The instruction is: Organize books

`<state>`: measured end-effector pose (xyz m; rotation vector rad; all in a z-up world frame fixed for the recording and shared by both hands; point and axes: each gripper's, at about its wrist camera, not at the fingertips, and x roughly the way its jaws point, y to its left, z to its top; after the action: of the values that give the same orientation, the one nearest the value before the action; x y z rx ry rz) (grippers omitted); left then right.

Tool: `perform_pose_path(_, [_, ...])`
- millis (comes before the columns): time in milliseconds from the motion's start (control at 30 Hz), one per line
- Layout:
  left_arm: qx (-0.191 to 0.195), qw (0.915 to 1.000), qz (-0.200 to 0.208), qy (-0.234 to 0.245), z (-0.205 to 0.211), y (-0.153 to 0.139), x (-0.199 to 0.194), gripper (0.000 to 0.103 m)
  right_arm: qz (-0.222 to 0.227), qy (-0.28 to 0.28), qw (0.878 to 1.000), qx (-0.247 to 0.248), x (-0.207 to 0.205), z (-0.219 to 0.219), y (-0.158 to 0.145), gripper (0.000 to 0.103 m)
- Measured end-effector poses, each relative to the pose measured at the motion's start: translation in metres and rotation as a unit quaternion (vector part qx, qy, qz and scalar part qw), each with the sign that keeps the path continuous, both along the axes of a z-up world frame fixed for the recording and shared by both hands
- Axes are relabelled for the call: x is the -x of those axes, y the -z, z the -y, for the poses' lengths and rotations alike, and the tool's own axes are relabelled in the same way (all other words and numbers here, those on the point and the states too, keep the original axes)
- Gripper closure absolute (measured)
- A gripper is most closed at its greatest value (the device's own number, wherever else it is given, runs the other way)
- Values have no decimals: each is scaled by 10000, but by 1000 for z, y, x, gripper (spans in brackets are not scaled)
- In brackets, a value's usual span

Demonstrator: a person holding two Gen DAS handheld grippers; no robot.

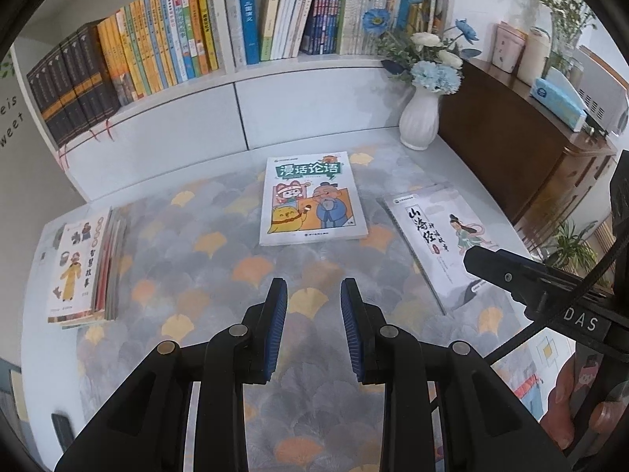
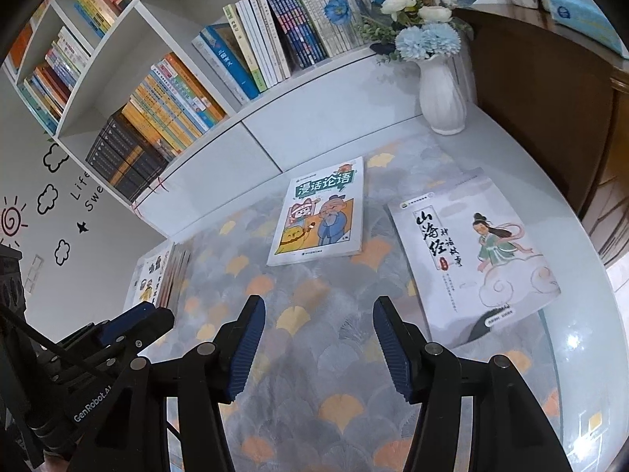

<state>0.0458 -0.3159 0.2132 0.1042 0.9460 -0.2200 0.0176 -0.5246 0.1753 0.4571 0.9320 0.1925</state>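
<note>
Both hand-held grippers hover spread and empty, the left hand-held gripper (image 1: 313, 326) narrower than the right hand-held gripper (image 2: 318, 348), above the counter (image 2: 578, 338). The thin white book (image 2: 473, 257) lies flat near the right edge; a shallow pinch could slide it off.

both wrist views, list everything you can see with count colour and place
cartoon book: one, green and orange cover, flat at mat centre
white book: one, pale cover with robed figure, flat on the right
book stack: one pile, white top cover, left edge
mat: one, grey with orange leaves, covers the table
shelved books: many, mixed colours, upright on white shelves behind
vase: one, white, blue and white flowers, back right
cabinet: one, dark wood, far right
left tongs: black, blue pads, empty
right tongs: black, blue pads, open, empty
</note>
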Motion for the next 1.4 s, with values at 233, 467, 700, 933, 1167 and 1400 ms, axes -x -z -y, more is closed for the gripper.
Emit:
perform_pose_path(233, [-29, 9998, -114, -166, -1, 8, -15, 78, -122, -80, 9999, -52, -14, -1, 11, 48])
perform_pose_path(467, [-41, 9995, -228, -207, 0, 18, -26, 77, -247, -70, 9997, -47, -26, 3, 20, 48])
perform_pose_path(700, [-59, 9988, -430, -211, 0, 37, -45, 72, -451, -46, 9990, -30, -42, 3, 38, 47])
perform_pose_path(933, [70, 9965, -724, -412, -23, 74, -88, 50, -743, -46, 9972, -46, -75, -2, 71, 32])
perform_pose_path(1167, [547, 9918, -1032, -518, -52, 124, -157, 50, -958, -154, 9952, 141, -129, -17, 108, 30])
perform_pose_path(1400, [869, 9882, -1135, -546, -57, 164, -213, 53, -1051, -80, 9920, 689, -187, -35, 138, 46])
